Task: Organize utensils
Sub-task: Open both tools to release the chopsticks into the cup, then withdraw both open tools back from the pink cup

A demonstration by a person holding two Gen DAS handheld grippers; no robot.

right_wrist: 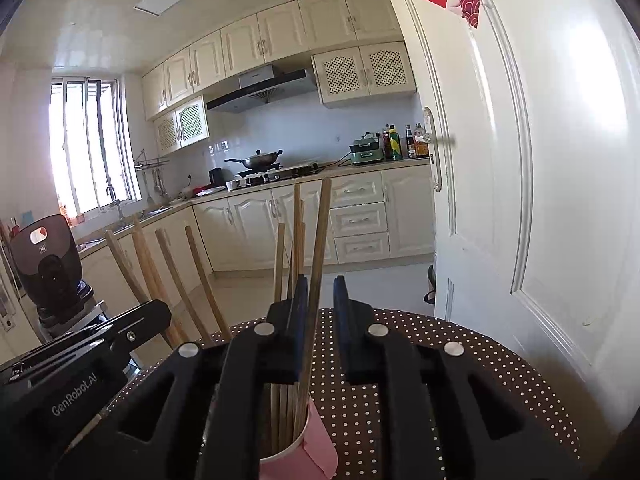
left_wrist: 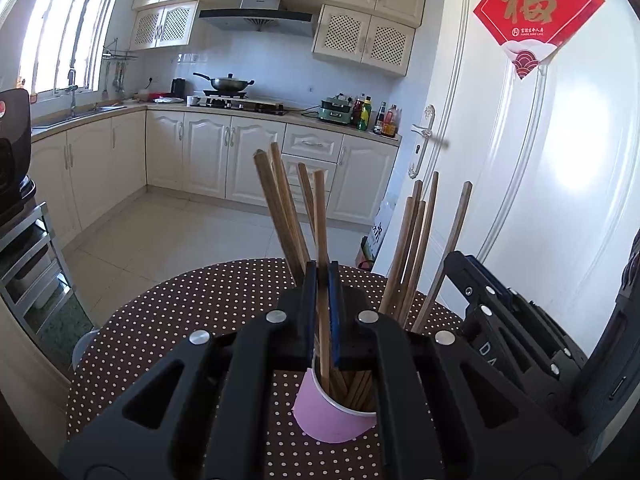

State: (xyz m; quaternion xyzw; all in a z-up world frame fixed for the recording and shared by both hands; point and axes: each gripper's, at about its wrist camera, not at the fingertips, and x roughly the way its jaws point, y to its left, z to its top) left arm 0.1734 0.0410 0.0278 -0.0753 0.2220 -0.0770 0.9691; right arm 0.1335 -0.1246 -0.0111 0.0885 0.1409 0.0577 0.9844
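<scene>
Matt wooden chopsticks (left_wrist: 322,240) in a smooth pink paper cup (left_wrist: 332,416) (cloth-covered table (left_wrist: 180,320), dotted).

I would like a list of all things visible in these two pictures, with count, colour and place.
pink cup: one seen in each view, on the table, under each gripper
chopsticks: many, brown wood, standing in the cups
table: one, brown cloth with white dots
door: one, white, at the right
red decoration: one, on the door
wok: one, dark, on the far stove
left gripper: black, shut on one chopstick
right gripper: black, open, a chopstick between its jaws
</scene>
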